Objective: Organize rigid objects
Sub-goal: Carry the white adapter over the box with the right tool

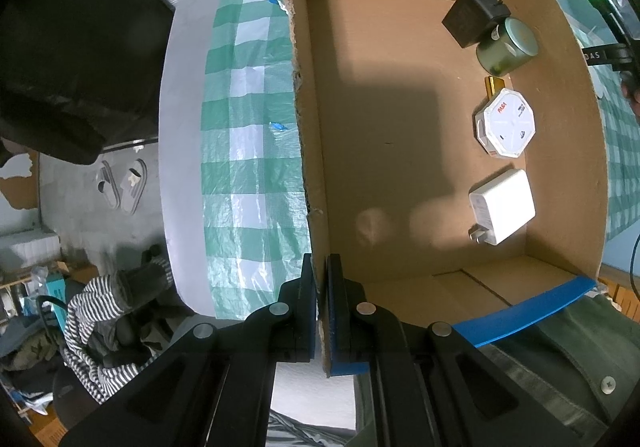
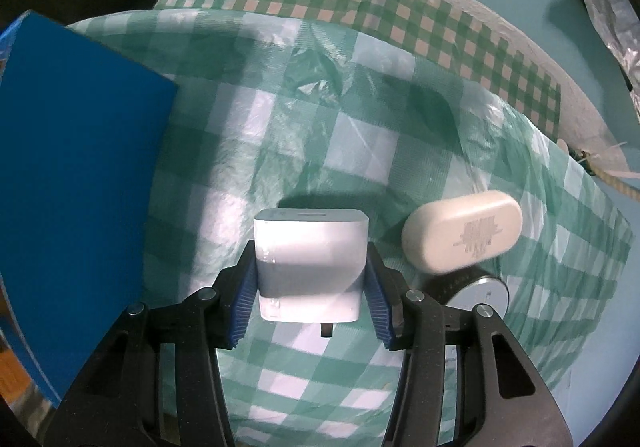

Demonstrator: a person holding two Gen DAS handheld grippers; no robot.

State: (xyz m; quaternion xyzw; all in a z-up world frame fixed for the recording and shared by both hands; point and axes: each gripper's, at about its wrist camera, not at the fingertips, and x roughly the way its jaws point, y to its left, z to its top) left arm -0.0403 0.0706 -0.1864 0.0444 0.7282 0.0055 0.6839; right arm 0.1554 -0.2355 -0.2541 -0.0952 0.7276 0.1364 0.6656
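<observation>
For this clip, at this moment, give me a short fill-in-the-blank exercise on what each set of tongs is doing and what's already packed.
1. The left tongs are shut on the wall of the ____ box.
2. The right tongs are shut on a white ____.
3. Beside it on the checked cloth lies a white oval ____.
4. The adapter with upturned prongs in the box is ____.

Missing words: cardboard; charger; case; black

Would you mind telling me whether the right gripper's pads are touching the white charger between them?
Touching. The right wrist view shows the blue pads of the right gripper pressed against both sides of the white charger, with no gap visible.
</observation>
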